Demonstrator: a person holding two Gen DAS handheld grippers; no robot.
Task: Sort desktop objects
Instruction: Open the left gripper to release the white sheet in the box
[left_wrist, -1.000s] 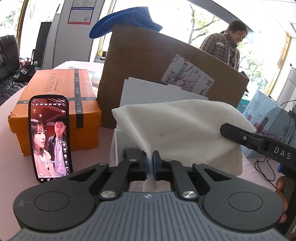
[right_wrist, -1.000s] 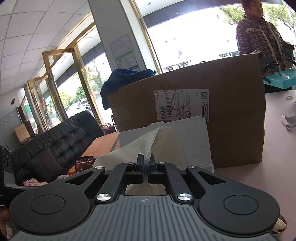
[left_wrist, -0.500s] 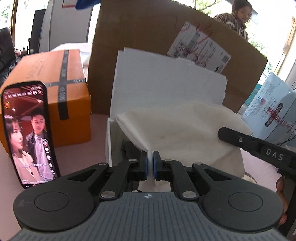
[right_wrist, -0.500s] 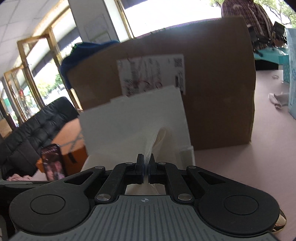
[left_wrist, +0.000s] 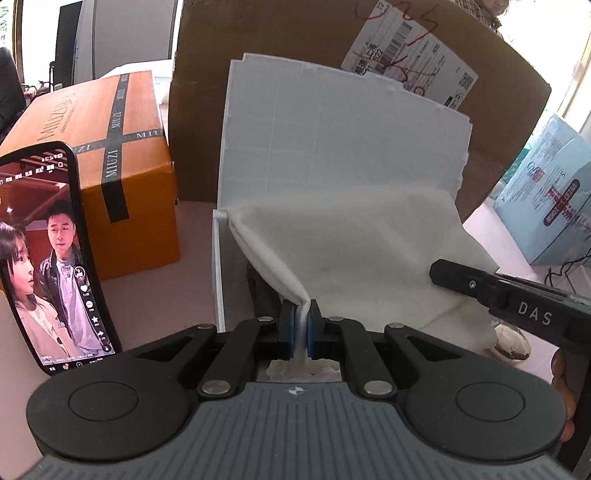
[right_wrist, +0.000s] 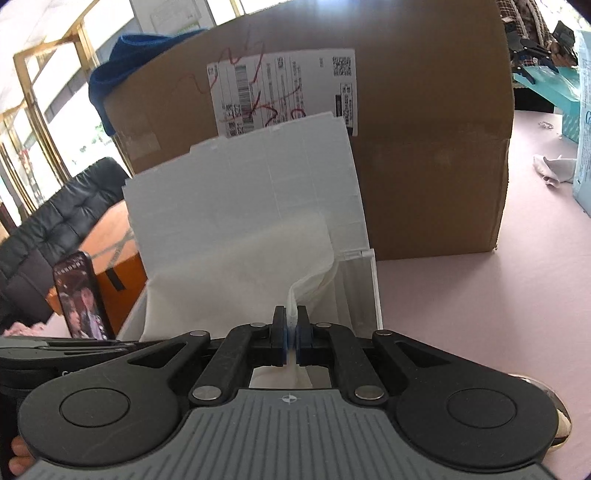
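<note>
Cloth: a white cloth (left_wrist: 362, 240) hangs spread between the two grippers, over the open white box (left_wrist: 221, 273) on the pink table (right_wrist: 480, 314).
Left gripper (left_wrist: 303, 325): clamped on one corner of the cloth, blue pads pinching a thin fold.
Right gripper (right_wrist: 290, 332): clenched on the other corner — the fabric bunches just above its jaws.
Handling: likely light, soft and limp (it sags in the middle), not fragile — but a thin fold could slip out.
Where to hold: the corners, as now, kept apart so it stays flat.
Nearby: a phone (left_wrist: 51, 258) stands left of the white box; a cardboard box (right_wrist: 424, 147) sits behind.
</note>
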